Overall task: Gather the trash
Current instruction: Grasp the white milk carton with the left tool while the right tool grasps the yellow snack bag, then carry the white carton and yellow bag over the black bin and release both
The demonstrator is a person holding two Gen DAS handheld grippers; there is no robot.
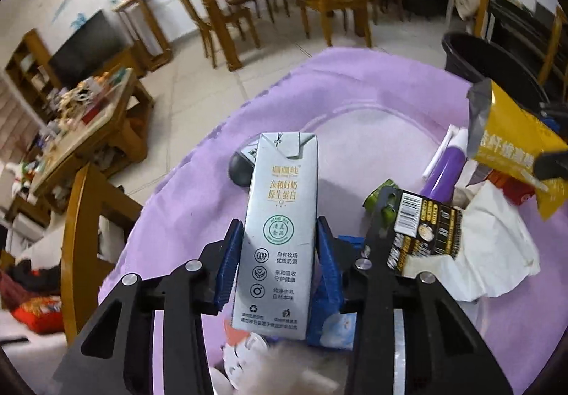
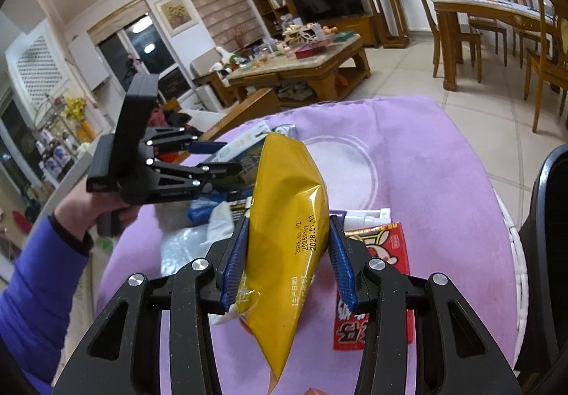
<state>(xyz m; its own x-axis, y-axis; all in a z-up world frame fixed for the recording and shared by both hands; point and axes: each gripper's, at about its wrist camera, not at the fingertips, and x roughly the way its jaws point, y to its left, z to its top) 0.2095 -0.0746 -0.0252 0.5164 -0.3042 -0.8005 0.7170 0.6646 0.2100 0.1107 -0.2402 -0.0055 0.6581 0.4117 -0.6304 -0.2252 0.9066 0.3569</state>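
Left gripper: your left gripper [image 1: 280,253] has its blue pads closed on the sides of the silver milk carton [image 1: 280,217], which stands upright between them.
Right gripper: your right gripper [image 2: 287,263] holds the yellow snack bag [image 2: 287,217]; the left pad presses the bag, the right pad sits at its edge, so judge that grip as light.
Bin: the black bin [image 1: 497,71] stands at the far right, just beside the table; you cannot see inside it from either view.
Done: two pieces are in hand, neither yet over the bin.
Left on the table: on the purple tablecloth [image 1: 355,93] lie a black barcode wrapper [image 1: 419,231], white tissue [image 1: 497,253], a purple tube [image 1: 447,167], a red packet [image 2: 376,274] and a blue wrapper [image 2: 202,208].
Progress: early, by your count of what remains; most of the trash still waits.
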